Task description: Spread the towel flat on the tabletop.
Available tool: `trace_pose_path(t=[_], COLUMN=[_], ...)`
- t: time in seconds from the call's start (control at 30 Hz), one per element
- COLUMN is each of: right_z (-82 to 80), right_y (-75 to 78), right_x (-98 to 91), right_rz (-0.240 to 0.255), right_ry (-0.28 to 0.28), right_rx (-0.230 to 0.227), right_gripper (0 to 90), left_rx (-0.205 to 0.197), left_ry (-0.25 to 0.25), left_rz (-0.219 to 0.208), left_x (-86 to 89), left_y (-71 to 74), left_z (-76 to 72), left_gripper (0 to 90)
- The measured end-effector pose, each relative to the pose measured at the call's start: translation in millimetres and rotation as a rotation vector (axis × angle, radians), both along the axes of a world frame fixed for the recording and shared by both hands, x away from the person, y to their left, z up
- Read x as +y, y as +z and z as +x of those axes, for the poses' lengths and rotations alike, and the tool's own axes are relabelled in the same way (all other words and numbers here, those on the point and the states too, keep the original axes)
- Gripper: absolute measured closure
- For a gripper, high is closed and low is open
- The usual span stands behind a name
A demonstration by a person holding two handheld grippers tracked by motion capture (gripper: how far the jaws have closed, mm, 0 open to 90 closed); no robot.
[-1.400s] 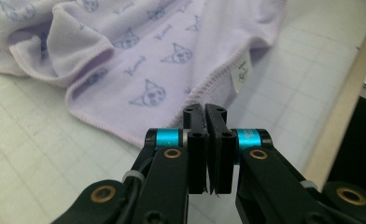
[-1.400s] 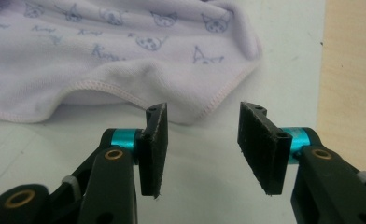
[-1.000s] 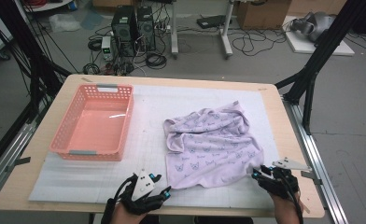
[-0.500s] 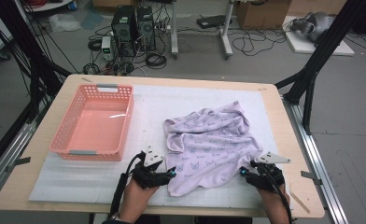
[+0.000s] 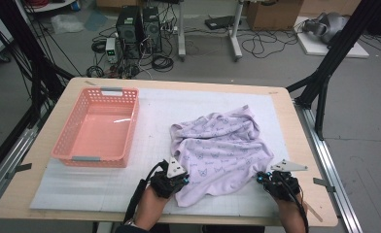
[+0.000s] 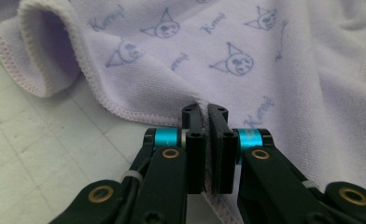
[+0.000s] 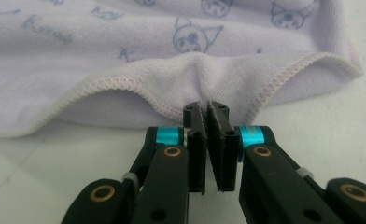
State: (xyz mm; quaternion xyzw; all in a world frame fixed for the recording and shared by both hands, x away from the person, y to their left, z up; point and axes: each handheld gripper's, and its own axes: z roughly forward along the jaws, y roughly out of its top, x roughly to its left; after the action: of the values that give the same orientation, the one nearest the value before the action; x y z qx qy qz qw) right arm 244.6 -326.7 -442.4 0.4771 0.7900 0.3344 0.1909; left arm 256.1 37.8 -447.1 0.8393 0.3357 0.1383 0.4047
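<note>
White matting covers the table (image 5: pixel 106 194); lower right of centre lies the lilac towel (image 5: pixel 222 150). Left gripper (image 6: pixel 205 112) and right gripper (image 7: pixel 205 109), jaws just closed, pinch its near hem, probably to lift together.

We read a repeated cursive word, seemingly "Kuromi", printed in blue among cartoon faces on the lilac towel (image 6: pixel 265 56); its letters blur, and nothing else is legible.

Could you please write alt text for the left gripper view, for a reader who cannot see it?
The left claw, its two black jaws closed together, pinches the stitched hem of a lilac towel printed with small cartoon faces and script. The towel lies rumpled on a white gridded mat, one edge curled into a fold at upper left.
</note>
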Motion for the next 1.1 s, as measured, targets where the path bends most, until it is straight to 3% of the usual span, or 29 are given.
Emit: trace_pose_path(t=[0.07, 0.2, 0.37, 0.6, 0.7, 0.9, 1.1], right_z=[-5.7, -20.1, -38.3, -67.3, -79.4, -102.4, -123.5], right_y=[1.0, 3.0, 5.3, 13.3, 16.1, 19.7, 17.3], right_x=[-3.9, -13.3, -21.6, -28.7, -29.6, -30.0, -27.0], right_rz=[0.002, 0.001, -0.002, 0.022, 0.030, 0.062, 0.045], right_ry=[0.016, 0.036, 0.058, 0.083, 0.104, 0.146, 0.188], right_rx=[0.013, 0.029, 0.045, 0.037, 0.032, 0.029, 0.057], right_gripper=[85.8, 85.8, 86.0, 86.1, 86.1, 86.1, 83.7], left_rx=[-0.004, -0.006, -0.007, 0.001, 0.006, 0.031, 0.061], left_ry=[0.012, 0.041, 0.038, 0.043, 0.049, 0.008, -0.034], left_rz=[0.007, -0.018, -0.033, -0.052, -0.078, -0.085, -0.073], left_x=[5.5, 20.8, 35.0, 55.1, 61.9, 74.0, 75.6], left_y=[1.0, 3.3, 9.4, 11.4, 13.0, 17.8, 10.5], left_z=[-1.2, -5.6, -13.0, -27.3, -32.2, -43.0, -55.1], left_gripper=[86.1, 86.0, 86.1, 86.1, 86.1, 86.1, 83.6])
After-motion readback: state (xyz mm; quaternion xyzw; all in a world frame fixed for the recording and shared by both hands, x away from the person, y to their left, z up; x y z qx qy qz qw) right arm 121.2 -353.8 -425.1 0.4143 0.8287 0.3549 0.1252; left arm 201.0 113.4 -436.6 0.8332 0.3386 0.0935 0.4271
